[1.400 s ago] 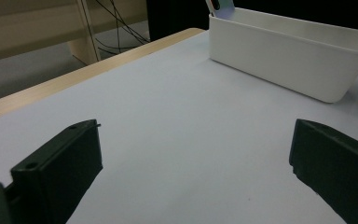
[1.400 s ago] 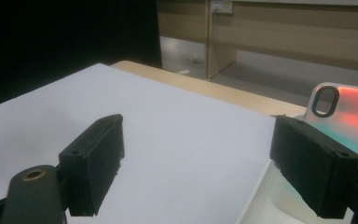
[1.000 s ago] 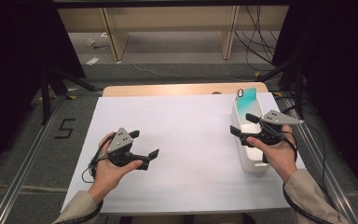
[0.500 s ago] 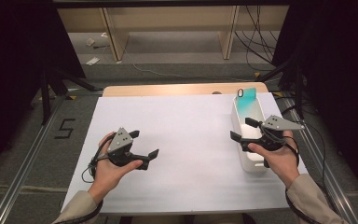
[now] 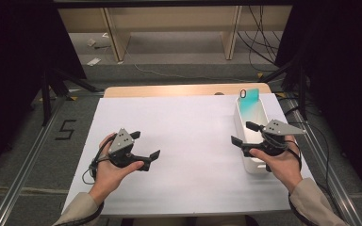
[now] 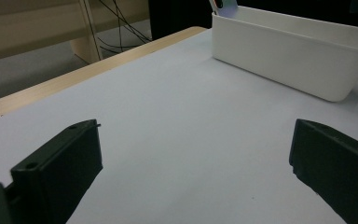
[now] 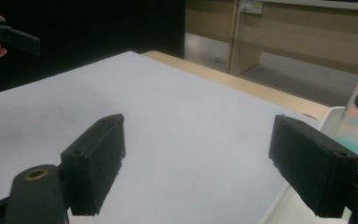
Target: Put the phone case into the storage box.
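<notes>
In the white bin (image 5: 246, 123), a phone case (image 5: 250, 100) leans.

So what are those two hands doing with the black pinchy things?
A person sits at a white table holding a grabbing tool in each hand. The right tool hovers by a long white bin at the table's right side, jaws open and holding nothing. A teal phone case stands at the bin's far end. The left tool waits over bare table, jaws open and empty too. Nothing has been picked up yet.
</notes>
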Motion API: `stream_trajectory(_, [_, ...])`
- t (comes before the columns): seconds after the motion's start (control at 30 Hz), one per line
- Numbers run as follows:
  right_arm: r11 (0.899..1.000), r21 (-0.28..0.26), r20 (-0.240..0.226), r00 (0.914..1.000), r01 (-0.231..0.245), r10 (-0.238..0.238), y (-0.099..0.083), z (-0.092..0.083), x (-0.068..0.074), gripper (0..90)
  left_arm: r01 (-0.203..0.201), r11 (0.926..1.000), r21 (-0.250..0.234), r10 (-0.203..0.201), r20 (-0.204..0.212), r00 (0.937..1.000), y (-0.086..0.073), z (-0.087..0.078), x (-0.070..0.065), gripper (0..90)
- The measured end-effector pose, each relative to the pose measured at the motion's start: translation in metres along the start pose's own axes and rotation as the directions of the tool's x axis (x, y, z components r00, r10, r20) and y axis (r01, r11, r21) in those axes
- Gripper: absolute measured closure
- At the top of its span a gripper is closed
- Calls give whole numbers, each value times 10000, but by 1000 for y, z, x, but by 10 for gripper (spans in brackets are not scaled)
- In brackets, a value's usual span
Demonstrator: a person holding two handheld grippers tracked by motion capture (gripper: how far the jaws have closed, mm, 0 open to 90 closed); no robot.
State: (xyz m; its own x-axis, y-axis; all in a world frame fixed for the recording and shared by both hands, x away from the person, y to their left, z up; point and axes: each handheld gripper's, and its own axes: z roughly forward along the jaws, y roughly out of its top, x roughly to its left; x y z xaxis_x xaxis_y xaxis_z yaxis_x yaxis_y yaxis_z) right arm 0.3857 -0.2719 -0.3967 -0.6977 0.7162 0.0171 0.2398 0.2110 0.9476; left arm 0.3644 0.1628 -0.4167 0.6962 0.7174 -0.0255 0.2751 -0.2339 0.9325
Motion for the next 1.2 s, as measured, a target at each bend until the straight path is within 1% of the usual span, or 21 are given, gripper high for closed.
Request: stream_trajectory(1.2, [10000,32,77,10000,52,-53,-7,-8,2,187,-37,10000,2,37,3,10000,0,0,0,16])
